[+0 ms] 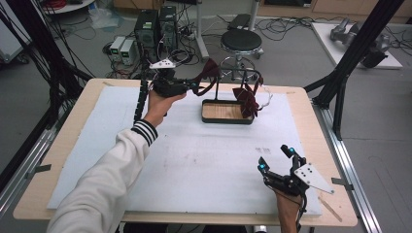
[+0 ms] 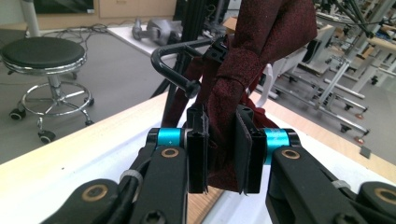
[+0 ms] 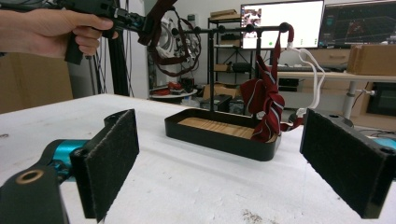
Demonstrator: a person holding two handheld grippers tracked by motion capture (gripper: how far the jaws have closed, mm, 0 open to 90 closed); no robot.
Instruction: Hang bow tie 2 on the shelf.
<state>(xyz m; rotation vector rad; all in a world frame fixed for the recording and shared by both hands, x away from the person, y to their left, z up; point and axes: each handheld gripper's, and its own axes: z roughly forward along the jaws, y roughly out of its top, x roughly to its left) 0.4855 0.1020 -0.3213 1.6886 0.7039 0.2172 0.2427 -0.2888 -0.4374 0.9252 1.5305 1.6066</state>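
A dark red tie (image 2: pixel 243 51) is pinched between the pads of my left gripper (image 2: pixel 222 154), which is shut on it. In the high view the left gripper (image 1: pixel 197 87) holds that tie (image 1: pixel 210 72) in the air beside the left end of a black rack (image 1: pixel 238 73). The rack stands in a black tray with a wooden floor (image 1: pixel 221 111). A red striped tie (image 1: pixel 247 99) hangs from the rack's right side. My right gripper (image 1: pixel 276 158) rests open near the table's front right, with nothing between its pads (image 3: pixel 109 158).
A white mat (image 1: pixel 194 160) covers the wooden table. A white hanger (image 3: pixel 310 70) dangles from the rack's right end. Behind the table stand a black stool (image 1: pixel 241 41) and computer towers (image 1: pixel 155 26). Black frame posts (image 1: pixel 359 48) rise at the right.
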